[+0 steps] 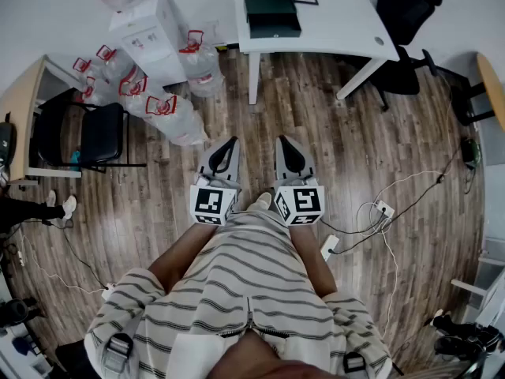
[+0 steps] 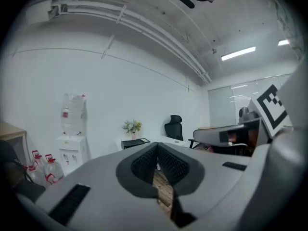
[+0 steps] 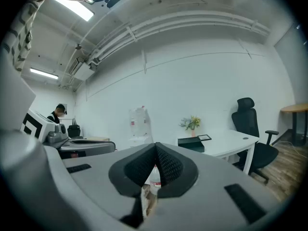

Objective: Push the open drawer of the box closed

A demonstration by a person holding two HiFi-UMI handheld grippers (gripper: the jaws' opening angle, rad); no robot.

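Observation:
The dark green box (image 1: 272, 14) sits on the white table (image 1: 339, 22) across the room, with its drawer pulled out toward me. It also shows as a small dark box (image 2: 134, 142) in the left gripper view and as a dark box (image 3: 192, 142) in the right gripper view. I hold both grippers close to my body, far from the table and pointing at it nearly level. The left gripper (image 1: 230, 142) is shut with nothing in it, its tips meeting (image 2: 157, 146). The right gripper (image 1: 284, 140) is shut and empty too, its tips touching (image 3: 155, 146).
A wooden floor lies between me and the table. A water dispenser (image 1: 150, 26) and several water bottles (image 1: 170, 109) stand at the left, beside a black chair (image 1: 95, 136). An office chair (image 1: 406, 6) is right of the table. Cables and a power strip (image 1: 383, 209) lie at the right.

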